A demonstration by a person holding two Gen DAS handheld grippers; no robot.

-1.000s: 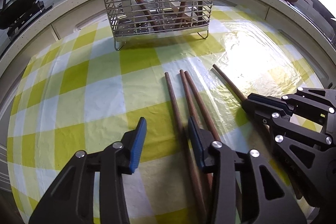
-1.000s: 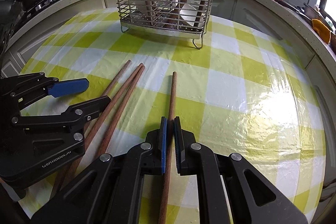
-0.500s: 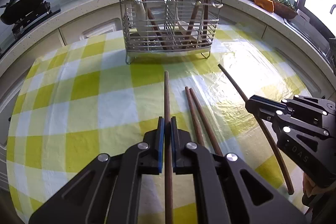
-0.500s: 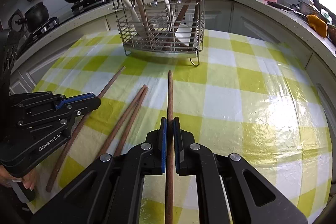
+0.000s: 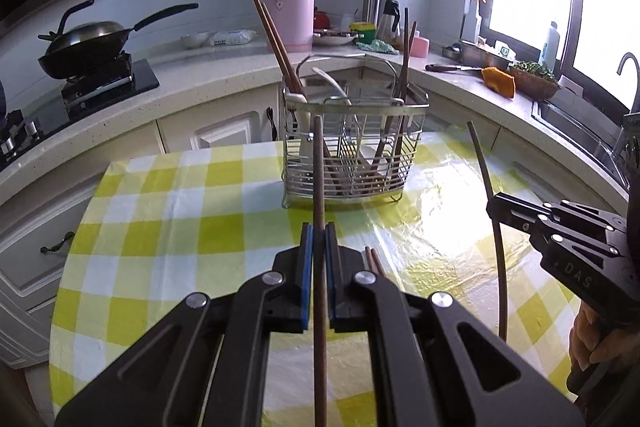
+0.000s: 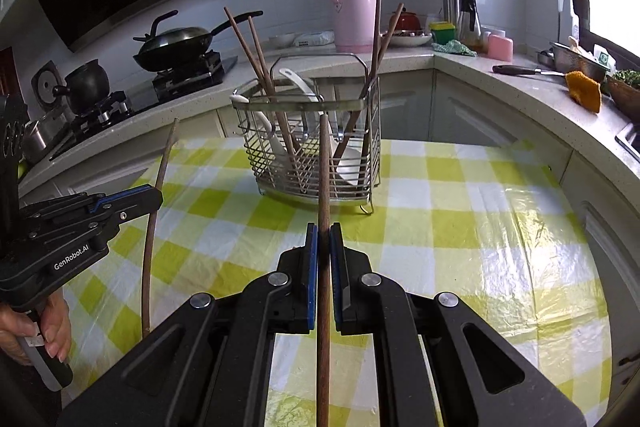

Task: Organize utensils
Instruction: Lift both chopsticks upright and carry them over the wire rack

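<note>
Wooden brown chopstick (image 5: 319, 187) pinched in left gripper (image 5: 319, 247), another (image 6: 324, 179) in right gripper (image 6: 323, 247); steel wire caddy (image 6: 308, 163) partly filled, two chopsticks (image 5: 374, 261) left on tabletop.

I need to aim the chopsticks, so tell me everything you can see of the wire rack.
The wire rack is a shiny metal basket of thin horizontal and vertical rods with a broad top band, a hoop handle and small feet. It stands upright on the checked cloth at the table's far side. Wire dividers split it. Brown chopsticks lean at both ends and white spoons sit between. Neither gripper touches it.
</note>
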